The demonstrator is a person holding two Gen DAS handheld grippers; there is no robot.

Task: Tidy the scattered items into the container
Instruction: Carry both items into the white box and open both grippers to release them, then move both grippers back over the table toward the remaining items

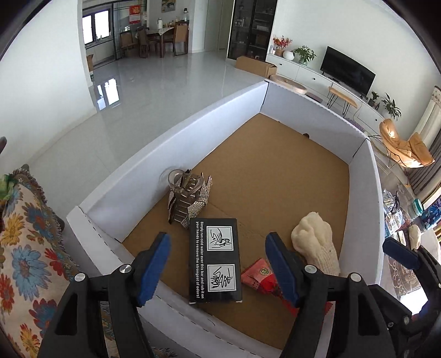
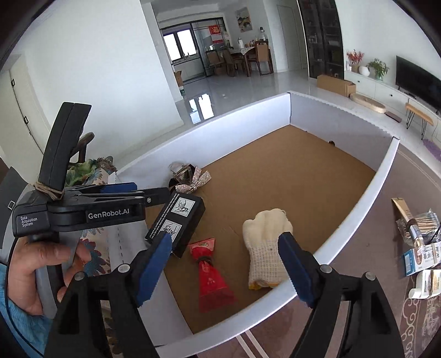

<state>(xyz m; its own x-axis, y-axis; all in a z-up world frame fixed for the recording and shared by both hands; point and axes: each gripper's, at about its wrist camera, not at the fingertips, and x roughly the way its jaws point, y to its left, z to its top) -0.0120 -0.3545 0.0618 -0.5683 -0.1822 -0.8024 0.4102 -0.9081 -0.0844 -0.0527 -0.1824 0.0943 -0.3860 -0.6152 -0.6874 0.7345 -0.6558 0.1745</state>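
Box [image 1: 215, 261] lying between spread left gripper [image 1: 217, 264] fingers, untouched, right gripper [image 2: 228, 267] wide, empty

On the black box [image 1: 215, 258], white print is read: "Simply run cold water over this bar and rub it on your hands to remove the strongest of odors!" "GenRobot.AI" and "Data Acquisition System" are printed on the left gripper [image 2: 154, 199].

Bright daylight from the far windows [image 1: 96, 26], with glare on the glossy floor [image 1: 109, 92]. Sharp focus, soft shadows. Heavy fisheye bending, dark corners.
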